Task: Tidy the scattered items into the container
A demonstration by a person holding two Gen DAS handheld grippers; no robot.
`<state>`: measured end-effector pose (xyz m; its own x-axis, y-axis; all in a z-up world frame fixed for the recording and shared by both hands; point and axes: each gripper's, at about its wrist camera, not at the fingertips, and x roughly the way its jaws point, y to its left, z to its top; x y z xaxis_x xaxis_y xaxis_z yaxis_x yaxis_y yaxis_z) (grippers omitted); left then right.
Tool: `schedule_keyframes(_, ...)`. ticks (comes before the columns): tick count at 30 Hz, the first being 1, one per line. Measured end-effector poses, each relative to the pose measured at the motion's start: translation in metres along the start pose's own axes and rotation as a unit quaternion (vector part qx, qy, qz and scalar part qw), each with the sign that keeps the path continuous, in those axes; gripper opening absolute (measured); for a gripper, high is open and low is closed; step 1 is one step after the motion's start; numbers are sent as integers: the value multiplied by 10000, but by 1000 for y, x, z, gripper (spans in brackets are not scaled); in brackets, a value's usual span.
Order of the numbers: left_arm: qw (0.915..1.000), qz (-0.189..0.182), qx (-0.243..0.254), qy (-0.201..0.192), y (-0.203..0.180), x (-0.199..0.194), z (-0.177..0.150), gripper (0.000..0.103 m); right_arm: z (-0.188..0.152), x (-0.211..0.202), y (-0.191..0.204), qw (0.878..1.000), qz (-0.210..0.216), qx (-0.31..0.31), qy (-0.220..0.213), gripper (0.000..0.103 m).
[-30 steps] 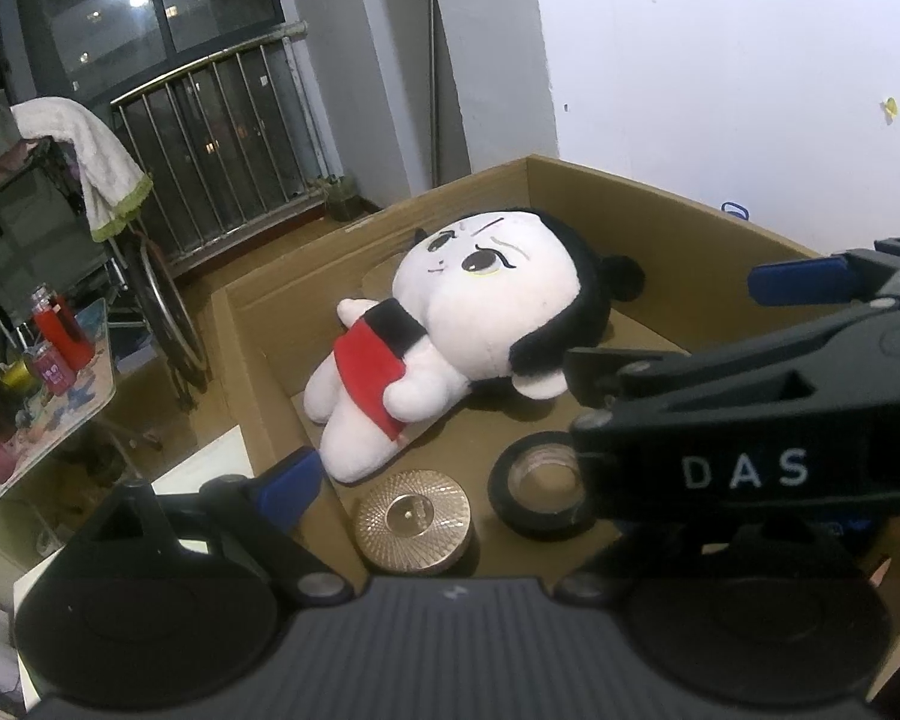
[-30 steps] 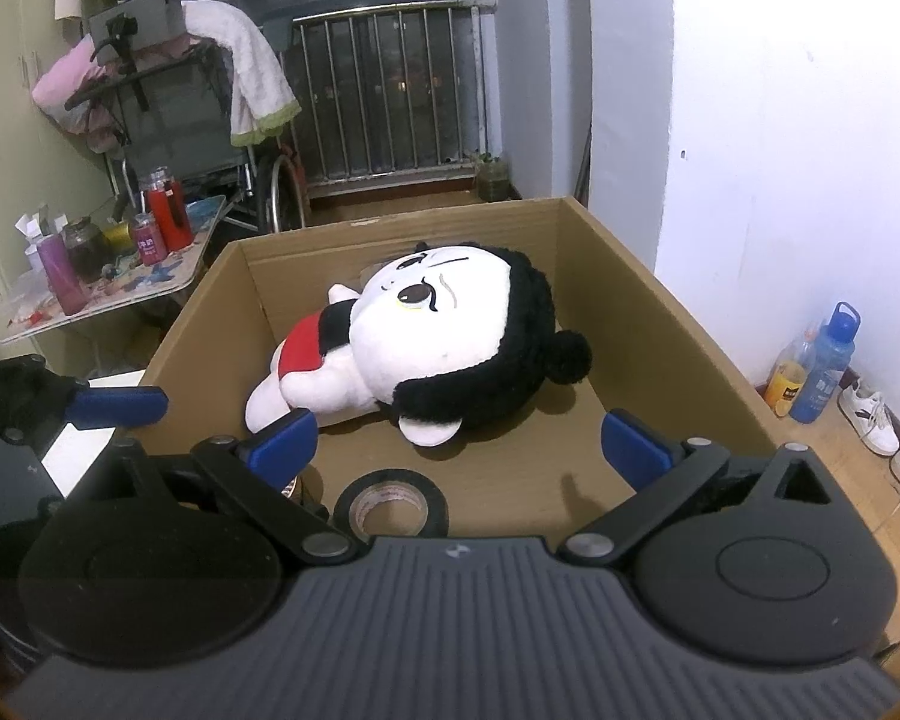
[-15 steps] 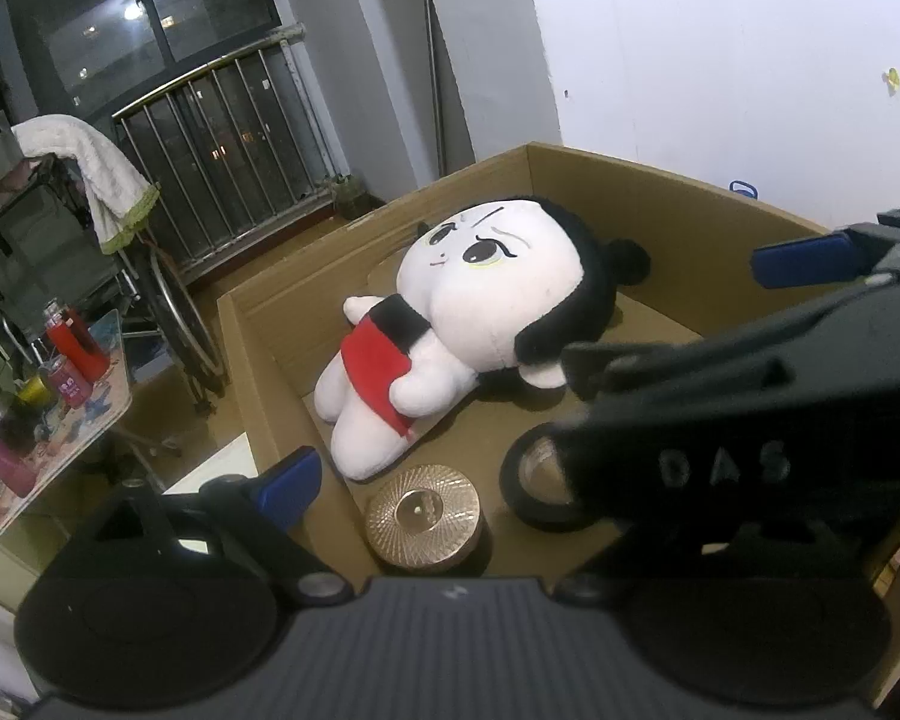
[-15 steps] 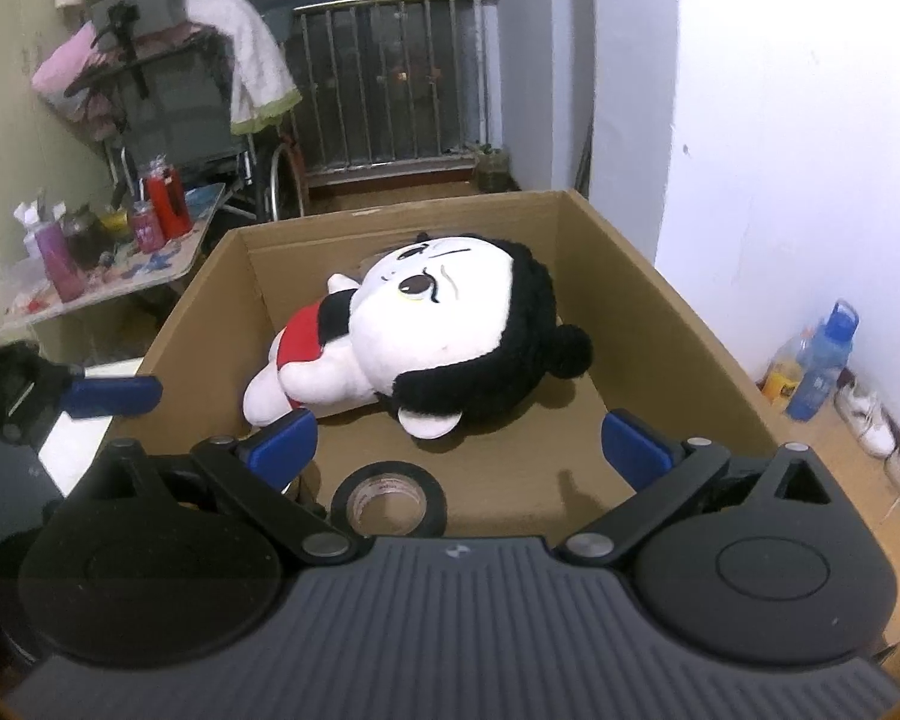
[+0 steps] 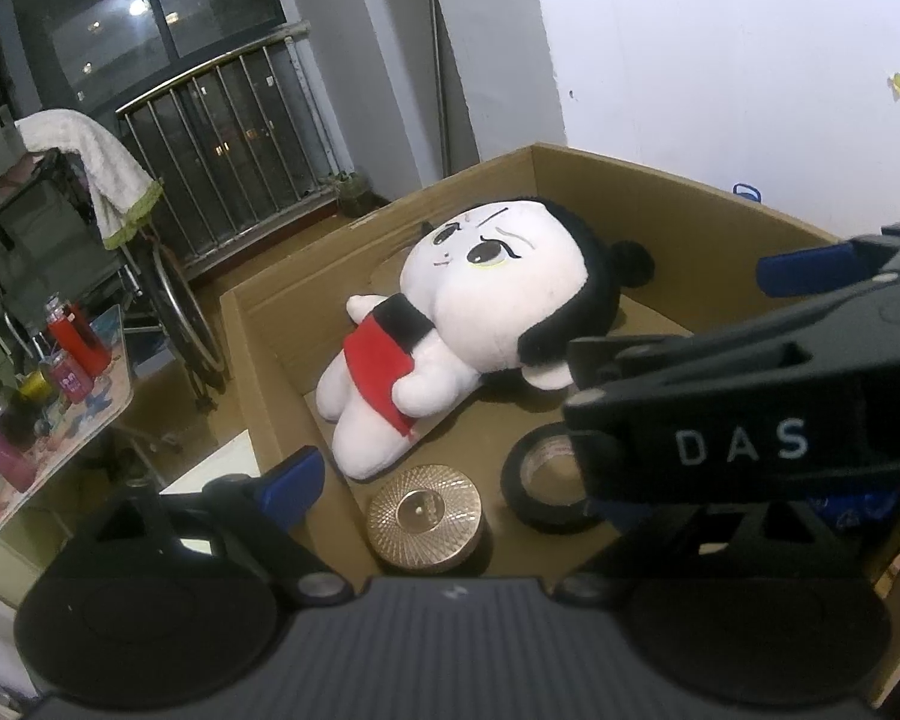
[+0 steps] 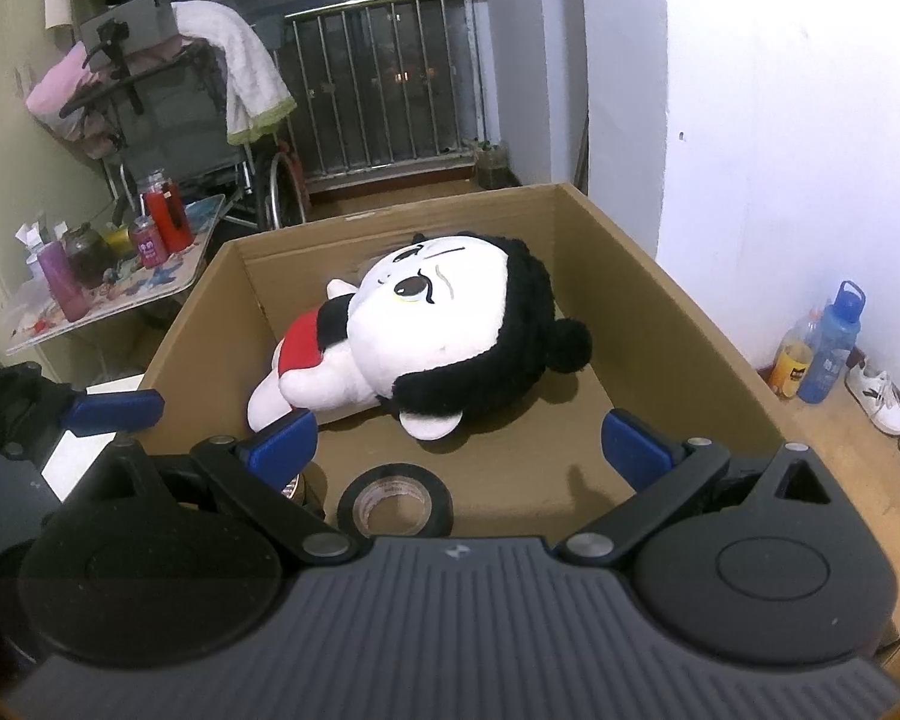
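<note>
Doll (image 6: 438,336) in box (image 6: 660,312), tape roll (image 6: 395,504) before it, tin (image 5: 426,516) left

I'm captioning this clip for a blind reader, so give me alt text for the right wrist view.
An open cardboard box holds a plush doll lying on its side and a roll of black tape near the camera. The right gripper hangs over the box's near end, jaws open and empty. A cluttered side table stands left; two bottles stand by the wall, right.
</note>
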<state>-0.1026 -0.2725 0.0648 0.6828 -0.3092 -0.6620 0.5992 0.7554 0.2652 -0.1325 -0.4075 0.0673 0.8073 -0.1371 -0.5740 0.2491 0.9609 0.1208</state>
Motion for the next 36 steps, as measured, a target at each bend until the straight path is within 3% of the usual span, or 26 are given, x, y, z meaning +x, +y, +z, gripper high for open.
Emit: schedule_keyframes(36, 9998, 130, 129, 41, -3, -1, -1, 95, -2, -2, 11, 9992, -174, -355, -47, 102)
